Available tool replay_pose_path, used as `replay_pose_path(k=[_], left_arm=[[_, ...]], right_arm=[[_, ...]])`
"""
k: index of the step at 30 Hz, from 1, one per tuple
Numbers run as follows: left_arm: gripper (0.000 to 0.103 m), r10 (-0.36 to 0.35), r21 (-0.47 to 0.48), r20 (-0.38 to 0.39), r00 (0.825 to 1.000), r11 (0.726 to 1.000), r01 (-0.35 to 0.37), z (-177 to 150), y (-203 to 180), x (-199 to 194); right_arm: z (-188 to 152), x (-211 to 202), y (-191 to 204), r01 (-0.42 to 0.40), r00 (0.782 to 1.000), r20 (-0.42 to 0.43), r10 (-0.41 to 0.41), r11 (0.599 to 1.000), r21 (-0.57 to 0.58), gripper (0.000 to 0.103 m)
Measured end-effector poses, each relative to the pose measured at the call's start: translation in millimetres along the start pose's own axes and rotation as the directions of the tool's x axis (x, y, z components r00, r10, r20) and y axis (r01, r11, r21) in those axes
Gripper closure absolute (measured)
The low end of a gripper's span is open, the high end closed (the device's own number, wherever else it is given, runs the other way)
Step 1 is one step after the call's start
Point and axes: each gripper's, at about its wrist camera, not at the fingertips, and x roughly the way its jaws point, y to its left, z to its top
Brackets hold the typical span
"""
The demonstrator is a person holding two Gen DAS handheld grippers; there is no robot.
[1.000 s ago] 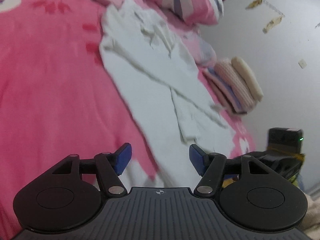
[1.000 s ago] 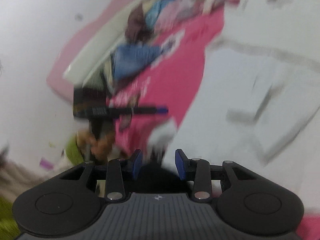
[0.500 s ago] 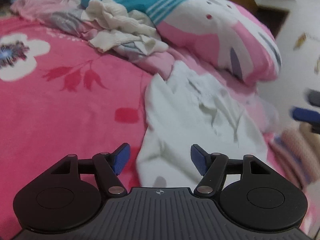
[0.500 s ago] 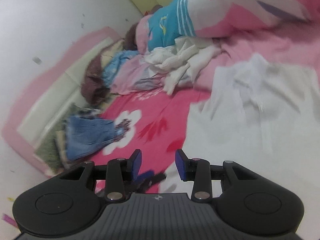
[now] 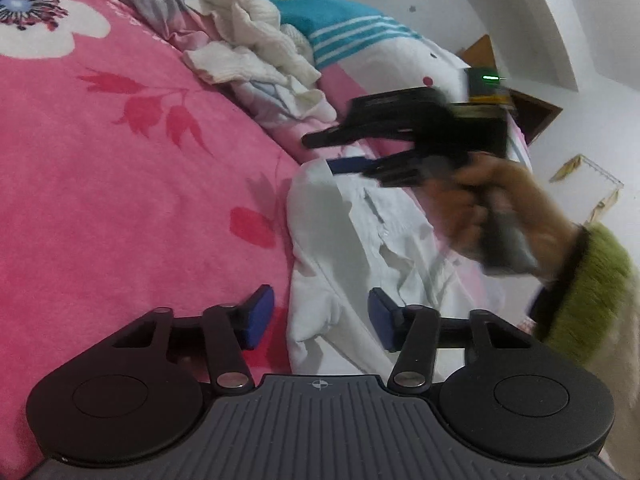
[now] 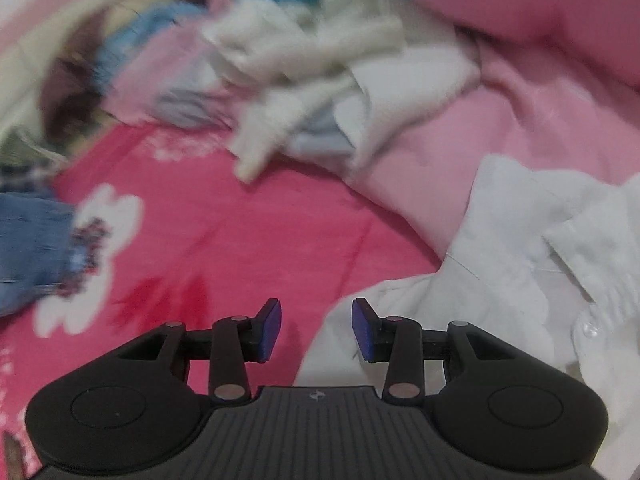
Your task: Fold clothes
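The white shirt [image 5: 360, 248] looks limp (light cotton); its edge lies between the closing left gripper [image 5: 320, 320] jaws, still apart.

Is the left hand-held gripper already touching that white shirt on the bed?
Cannot tell. In the left wrist view the left hand-held gripper is closing with the white shirt's edge showing between its pads, but whether a pad presses the cloth is unclear.

Bed covered by a hot-pink fleece blanket [image 5: 120, 208] printed with white flowers and red leaves. Large plush toy [image 5: 344, 36] — teal, white-striped, pink — lies at the far edge. White plaster wall [image 5: 460, 4] behind, scuffed; brown wooden furniture corner [image 5: 532, 108] adjoins it.
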Motion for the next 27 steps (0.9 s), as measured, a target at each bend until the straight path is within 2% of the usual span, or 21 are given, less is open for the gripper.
replay_pose_path(k=[4, 5, 7, 8, 9, 12, 16, 19, 23, 25, 26, 27], left_arm=[[0.068, 0.014, 0.004, -0.011, 1.000, 1.000, -0.014, -2, -1, 1], [0.074, 0.020, 0.007, -0.017, 1.000, 1.000, -0.020, -2, -1, 1], [0.082, 0.033, 0.011, -0.029, 0.999, 0.999, -0.033, -3, -1, 3], [0.085, 0.035, 0.011, -0.032, 0.999, 0.999, -0.035, -3, -1, 3], [0.090, 0.036, 0.013, -0.035, 0.999, 0.999, -0.036, -3, -1, 3], [0.094, 0.039, 0.017, -0.045, 0.998, 0.999, -0.038, -4, -1, 4], [0.097, 0.043, 0.023, -0.057, 0.997, 0.999, -0.042, -5, -1, 5], [0.099, 0.045, 0.026, -0.063, 0.997, 0.999, -0.043, -5, -1, 5], [0.099, 0.039, 0.025, -0.060, 0.997, 0.999, -0.038, -6, 0, 4], [0.099, 0.032, 0.021, -0.058, 0.998, 0.999, -0.031, -6, 1, 3], [0.099, 0.026, 0.016, -0.056, 0.998, 1.000, -0.025, -6, 1, 2], [0.099, 0.021, 0.011, -0.055, 0.998, 1.000, -0.020, -6, 3, 2]], right_arm=[[4, 30, -5, 0.064, 0.992, -0.107, -0.061, 0.998, 0.027, 0.062], [2, 31, -6, 0.070, 0.991, -0.117, -0.066, 0.997, 0.031, 0.065], [-1, 30, -10, 0.071, 0.993, -0.101, -0.067, 0.997, 0.034, 0.077], [-3, 27, -14, 0.054, 0.996, -0.080, -0.050, 0.997, 0.051, 0.096], [-5, 21, -21, 0.001, 0.999, -0.045, 0.003, 0.997, 0.080, 0.100], [-18, 6, -40, -0.159, 0.985, 0.085, 0.149, 0.980, 0.119, 0.100], [-35, 4, -61, -0.281, 0.947, 0.196, 0.254, 0.951, 0.126, 0.100], [-40, 17, -70, -0.325, 0.929, 0.232, 0.288, 0.934, 0.146, 0.100], [-39, 43, -77, -0.347, 0.929, 0.203, 0.309, 0.919, 0.187, 0.100], [-33, 44, -81, -0.377, 0.921, 0.198, 0.337, 0.899, 0.223, 0.097], [-30, 42, -84, -0.389, 0.918, 0.185, 0.352, 0.888, 0.243, 0.087], [-27, 37, -86, -0.392, 0.917, 0.180, 0.355, 0.884, 0.255, 0.070]])
